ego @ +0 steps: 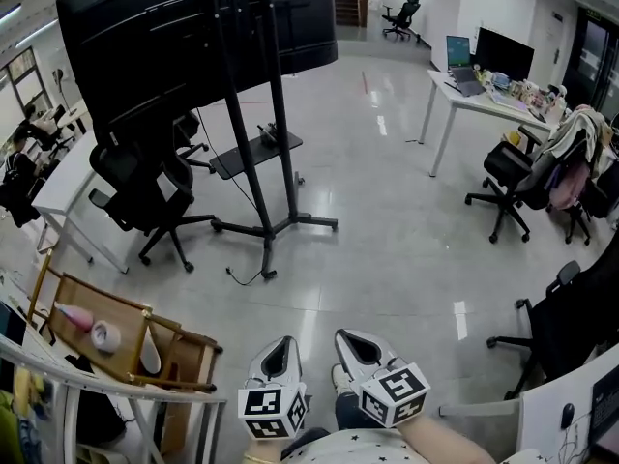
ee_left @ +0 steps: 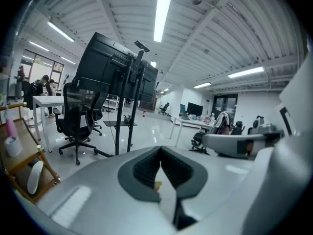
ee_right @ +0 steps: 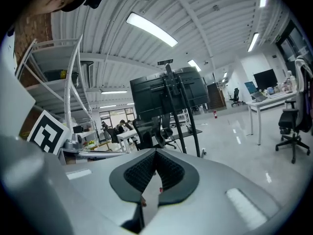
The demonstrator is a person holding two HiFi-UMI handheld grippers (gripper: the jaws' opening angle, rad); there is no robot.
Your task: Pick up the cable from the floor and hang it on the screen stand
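Both grippers sit low in the head view, side by side, each with marker cubes [ego: 273,412] printed in bold black-and-white squares. That is the only print to be made out. The left gripper [ego: 280,346] has its jaws pressed together with nothing between them; its dark ribbed pads [ee_left: 146,168] meet at the tip inside a smooth pale-grey shell. The right gripper [ego: 350,341] matches it, jaws together and empty.

Well ahead stands the stand [ego: 253,114], slim black metal posts on splayed feet, carrying a big black screen [ego: 174,27] and a small flat shelf. The cable [ego: 244,280] is thin, dark and looped on the floor [ego: 387,220] just beside the stand's near foot, well apart from both grippers.

The floor is glossy pale grey and throws back the ceiling lights. A black mesh chair [ego: 145,196] sits left of the stand, a white desk [ego: 474,100] at the far right, and a wooden rack [ego: 116,341] at lower left — an open office under ribbed white ceiling panels.
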